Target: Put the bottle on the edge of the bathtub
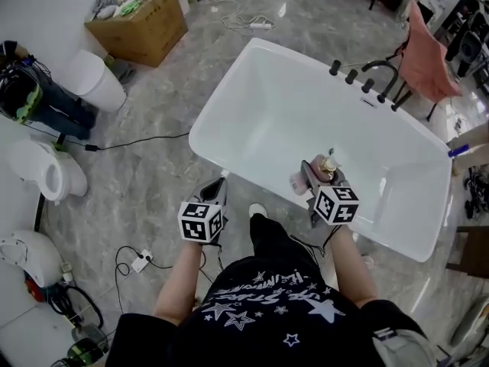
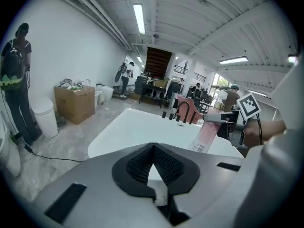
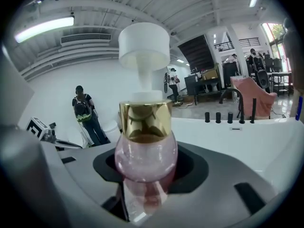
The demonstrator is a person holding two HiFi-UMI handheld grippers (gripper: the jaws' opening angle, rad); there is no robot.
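Note:
A pink bottle [image 1: 307, 179] with a gold collar and a white pump top [image 3: 144, 44] lies tilted in my right gripper [image 1: 316, 177], which is shut on its body [image 3: 145, 158]. It hangs over the near side of the white bathtub [image 1: 221, 167], just inside the rim. My left gripper [image 1: 217, 186] is to the left, above the tub's near rim, its jaws together with nothing in them [image 2: 153, 148]. The left gripper view shows the bottle [image 2: 205, 134] held out at the right over the tub [image 2: 109, 141].
Black tap fittings [image 1: 367, 81] stand on the tub's far rim beside a pink cloth on a stand [image 1: 424, 56]. A cardboard box [image 1: 137, 23], two toilets [image 1: 95, 79] [image 1: 50, 170], a standing person [image 1: 30, 98] and floor cables [image 1: 137, 262] are at the left.

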